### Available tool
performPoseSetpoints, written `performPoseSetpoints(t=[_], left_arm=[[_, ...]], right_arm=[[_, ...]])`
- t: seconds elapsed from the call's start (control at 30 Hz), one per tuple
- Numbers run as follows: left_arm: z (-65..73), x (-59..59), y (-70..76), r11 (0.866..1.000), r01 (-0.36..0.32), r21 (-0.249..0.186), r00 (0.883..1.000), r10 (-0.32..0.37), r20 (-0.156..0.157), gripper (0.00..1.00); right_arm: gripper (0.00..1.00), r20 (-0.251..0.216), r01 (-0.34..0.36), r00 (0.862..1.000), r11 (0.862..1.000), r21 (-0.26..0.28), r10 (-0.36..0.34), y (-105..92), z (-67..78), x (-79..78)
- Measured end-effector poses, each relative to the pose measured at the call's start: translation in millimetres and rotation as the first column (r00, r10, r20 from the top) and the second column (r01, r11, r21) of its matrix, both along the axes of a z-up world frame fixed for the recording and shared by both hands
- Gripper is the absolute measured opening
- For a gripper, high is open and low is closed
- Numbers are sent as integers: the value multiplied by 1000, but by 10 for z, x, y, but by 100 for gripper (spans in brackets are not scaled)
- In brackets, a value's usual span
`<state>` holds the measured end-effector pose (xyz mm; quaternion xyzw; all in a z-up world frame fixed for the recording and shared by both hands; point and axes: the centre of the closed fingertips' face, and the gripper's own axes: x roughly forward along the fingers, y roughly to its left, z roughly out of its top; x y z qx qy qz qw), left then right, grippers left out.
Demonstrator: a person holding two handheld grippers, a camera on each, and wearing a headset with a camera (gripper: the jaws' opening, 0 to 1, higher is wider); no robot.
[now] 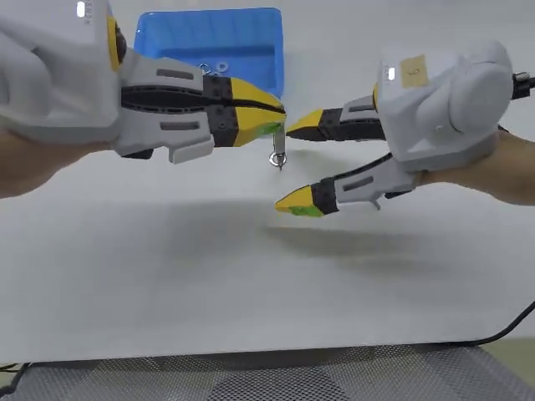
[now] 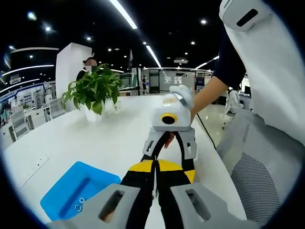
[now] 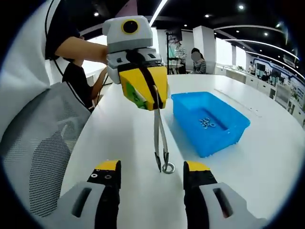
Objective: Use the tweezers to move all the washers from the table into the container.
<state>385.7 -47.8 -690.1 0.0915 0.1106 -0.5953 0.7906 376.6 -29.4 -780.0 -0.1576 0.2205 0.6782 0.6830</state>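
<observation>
A small silver metal washer (image 3: 167,167) is pinched at the tips of thin silver metal tweezers (image 3: 159,138), which point down at the white counter (image 1: 209,267). Whether the ring touches the surface cannot be told. The upper end of the tweezers is clamped between the yellow-tipped jaws of the left tool (image 1: 272,113). The right tool (image 1: 286,165) is released, its jaws spread wide, with the washer just ahead of its tips. On the far side of the counter, just beyond the left tool, stands a blue rectangular plastic container (image 1: 276,75). Several more silver washers (image 1: 213,67) lie inside it.
</observation>
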Motion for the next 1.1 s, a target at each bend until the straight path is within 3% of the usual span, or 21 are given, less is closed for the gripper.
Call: performPoseSetpoints(t=[0.2,0.4,0.6,0.77,0.93,1.1], left_arm=[[-38,18,19,1000,5,5,1000,-5,-6,4],[-61,20,4,1000,8,6,1000,-8,-12,4],[-56,3,-33,1000,8,13,1000,-7,-13,4],[-56,-18,-39,1000,10,20,1000,-10,-13,4],[-43,-74,-82,999,19,28,1000,-19,-11,4],[-15,-106,-151,999,19,35,1000,-19,-9,4]], right_arm=[[29,29,-7,1000,999,32,6,48,88,94],[22,39,-9,999,999,44,7,58,120,120],[13,53,-51,997,998,35,49,66,107,52],[12,61,-68,996,997,31,66,63,103,39],[10,116,-104,988,994,19,101,57,106,27],[9,134,-112,985,994,17,108,50,108,23]])
